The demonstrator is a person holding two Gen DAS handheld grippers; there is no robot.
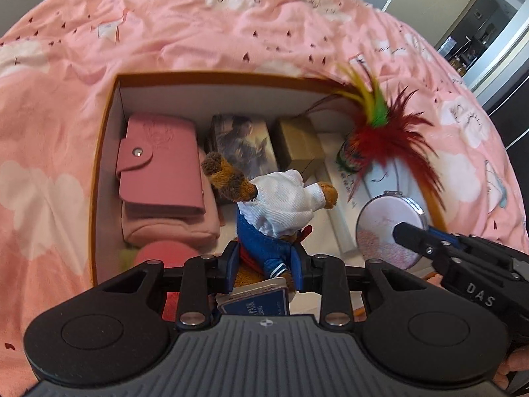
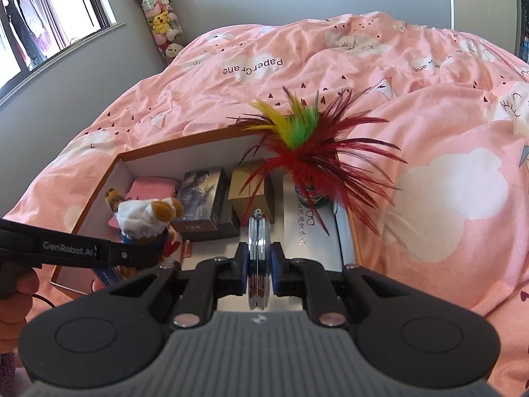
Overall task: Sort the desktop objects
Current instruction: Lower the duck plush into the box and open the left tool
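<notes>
Gripping a teddy bear (image 1: pixel 277 208) over the box (image 1: pixel 109 125), the left tongs (image 1: pixel 266 264) hang while the right tongs (image 2: pixel 260 264) squeeze a round mirror (image 2: pixel 259 254) at three o'clock.

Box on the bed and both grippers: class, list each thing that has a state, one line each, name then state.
box: open, no lid on it
pink wallet: snapped shut, lying on a pink pouch
compact mirror: closed, held on edge
plush toy: held, above the box
left gripper: shut on the plush toy
right gripper: shut on the compact mirror
</notes>
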